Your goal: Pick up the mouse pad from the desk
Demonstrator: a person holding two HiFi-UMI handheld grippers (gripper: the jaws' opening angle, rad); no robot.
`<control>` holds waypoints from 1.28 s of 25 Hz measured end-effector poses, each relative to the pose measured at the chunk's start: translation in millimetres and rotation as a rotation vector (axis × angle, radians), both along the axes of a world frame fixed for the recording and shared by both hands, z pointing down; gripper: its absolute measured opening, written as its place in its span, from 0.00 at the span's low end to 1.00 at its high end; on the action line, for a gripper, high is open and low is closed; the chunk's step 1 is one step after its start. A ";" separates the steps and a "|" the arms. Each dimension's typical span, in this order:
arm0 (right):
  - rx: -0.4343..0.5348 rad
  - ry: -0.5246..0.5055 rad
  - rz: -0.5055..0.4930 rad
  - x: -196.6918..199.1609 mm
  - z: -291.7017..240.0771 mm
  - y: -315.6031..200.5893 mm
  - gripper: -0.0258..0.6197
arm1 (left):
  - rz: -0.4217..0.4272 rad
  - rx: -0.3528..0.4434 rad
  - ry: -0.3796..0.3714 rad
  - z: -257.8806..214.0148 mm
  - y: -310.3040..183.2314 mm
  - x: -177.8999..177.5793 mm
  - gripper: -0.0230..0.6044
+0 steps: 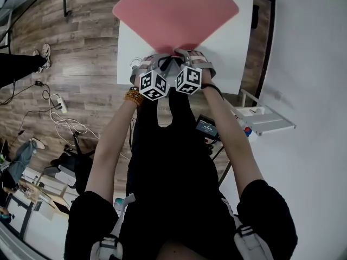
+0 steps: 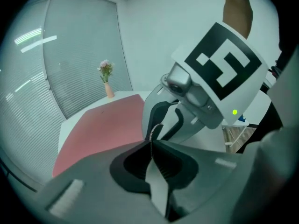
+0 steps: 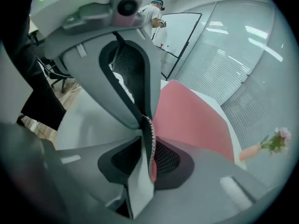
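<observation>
The pink mouse pad [image 1: 176,12] lies turned like a diamond on the white desk [image 1: 238,42], its near corner raised between both grippers. My left gripper [image 1: 161,63] is shut on the pad's stitched edge; in its own view the jaws [image 2: 151,146] meet on that edge, with the pad [image 2: 103,125] spreading to the left. My right gripper [image 1: 184,54] sits right beside it. In the right gripper view its jaws [image 3: 150,153] stand slightly apart with a strip of the pad [image 3: 191,120] showing between them.
A small vase of flowers [image 2: 107,80] stands at the desk's far edge by a glass wall with blinds. Cables [image 1: 59,118] trail on the wood floor to the left. A white shelf [image 1: 265,118] sits against the wall on the right. A person [image 3: 152,13] stands far off.
</observation>
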State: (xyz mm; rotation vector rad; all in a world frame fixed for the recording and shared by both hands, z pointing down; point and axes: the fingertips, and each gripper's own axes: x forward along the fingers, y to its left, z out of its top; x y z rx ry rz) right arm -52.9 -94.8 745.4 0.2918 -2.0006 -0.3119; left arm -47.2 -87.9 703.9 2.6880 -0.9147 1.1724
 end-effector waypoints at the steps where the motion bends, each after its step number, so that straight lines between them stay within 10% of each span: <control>1: 0.014 0.000 0.017 -0.7 -1.4 -3.5 0.15 | -0.001 0.021 -0.005 -2.4 0.5 0.8 0.07; 14: -0.107 -0.101 0.093 1.0 -24.7 -8.4 0.11 | 0.189 0.147 -0.319 29.7 -19.8 -22.9 0.22; 23: -0.128 -0.108 0.104 8.6 -49.4 0.0 0.10 | 0.033 0.099 -0.316 31.1 -48.6 -28.7 0.17; 32: -0.207 -0.110 0.117 30.2 -46.5 34.2 0.10 | 0.123 0.106 -0.330 38.1 -9.8 -14.8 0.14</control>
